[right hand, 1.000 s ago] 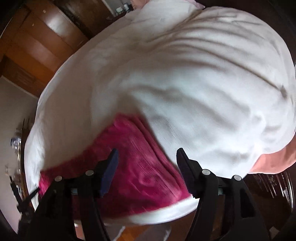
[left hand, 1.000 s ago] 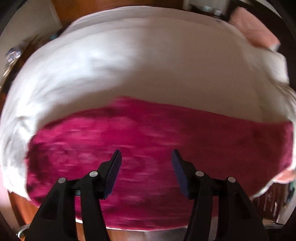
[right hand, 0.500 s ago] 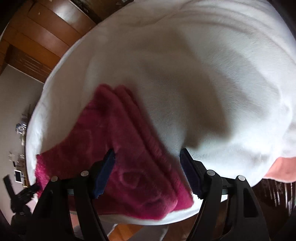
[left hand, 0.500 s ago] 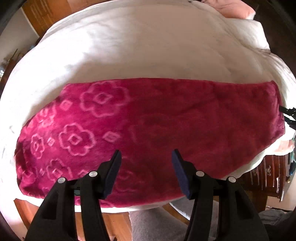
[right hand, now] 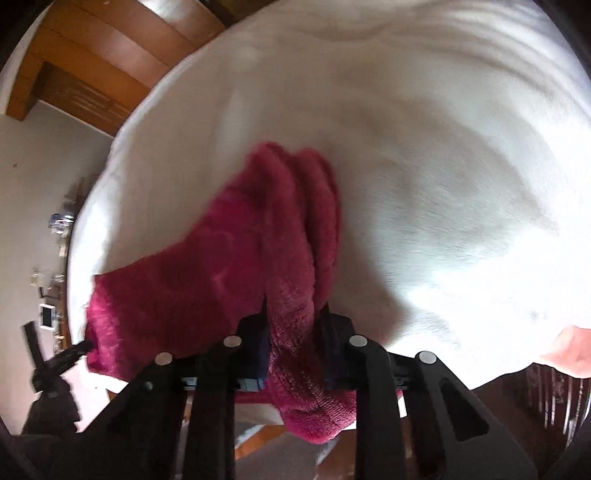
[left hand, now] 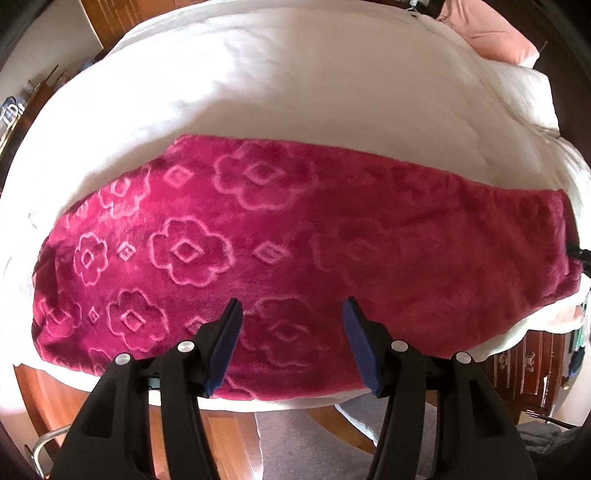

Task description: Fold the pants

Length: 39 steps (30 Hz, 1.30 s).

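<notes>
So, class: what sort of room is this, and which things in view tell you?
Most likely a bedroom: a bed under a white duvet, a pink pillow at its far end, and wooden drawers beside it.

Our left wrist view looks down across the bed (left hand: 295, 92) from its near edge; our right wrist view sits close, at one end. Both share the magenta fleece pants (left hand: 332, 240).
</notes>
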{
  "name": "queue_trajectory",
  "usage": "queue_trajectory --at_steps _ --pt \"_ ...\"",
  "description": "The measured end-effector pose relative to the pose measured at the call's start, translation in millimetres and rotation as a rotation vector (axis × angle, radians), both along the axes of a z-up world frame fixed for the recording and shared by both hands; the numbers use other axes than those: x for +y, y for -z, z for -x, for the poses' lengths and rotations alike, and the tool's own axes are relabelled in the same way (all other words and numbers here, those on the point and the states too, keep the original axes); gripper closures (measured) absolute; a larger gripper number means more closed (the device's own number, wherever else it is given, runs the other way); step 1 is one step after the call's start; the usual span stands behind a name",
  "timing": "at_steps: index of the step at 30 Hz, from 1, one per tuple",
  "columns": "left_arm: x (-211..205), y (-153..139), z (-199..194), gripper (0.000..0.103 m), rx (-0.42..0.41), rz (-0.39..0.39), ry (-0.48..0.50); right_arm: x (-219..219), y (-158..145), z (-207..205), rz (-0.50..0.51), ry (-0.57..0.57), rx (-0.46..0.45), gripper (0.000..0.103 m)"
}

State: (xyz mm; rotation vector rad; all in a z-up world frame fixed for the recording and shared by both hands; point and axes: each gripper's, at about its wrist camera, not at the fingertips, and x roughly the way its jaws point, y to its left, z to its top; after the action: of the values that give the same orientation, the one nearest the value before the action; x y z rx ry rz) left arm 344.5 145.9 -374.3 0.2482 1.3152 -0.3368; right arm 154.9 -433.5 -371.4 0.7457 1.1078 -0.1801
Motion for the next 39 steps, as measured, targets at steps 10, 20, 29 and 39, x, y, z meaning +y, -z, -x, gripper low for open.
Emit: queue_trajectory --at_steps 10,20,29,39 --pt "29.3 3.8 -8.5 0.046 0.014 0.032 -0.025 71.5 -53.9 -29.5 -0.067 -0.088 -0.144 0.083" --pt "78.1 6.0 -15.5 0.046 0.034 0.054 -0.05 140.8 -73.3 -60.3 -0.159 -0.178 -0.193 0.083" --pt "152.6 0.9 -26.1 0.046 0.033 0.05 -0.112 232.0 -34.4 -107.8 -0.189 -0.271 -0.129 0.083" --pt "230.1 -1.8 -35.8 0.046 0.028 0.026 -0.164 312.2 2.0 -147.5 -0.178 -0.386 -0.064 0.083"
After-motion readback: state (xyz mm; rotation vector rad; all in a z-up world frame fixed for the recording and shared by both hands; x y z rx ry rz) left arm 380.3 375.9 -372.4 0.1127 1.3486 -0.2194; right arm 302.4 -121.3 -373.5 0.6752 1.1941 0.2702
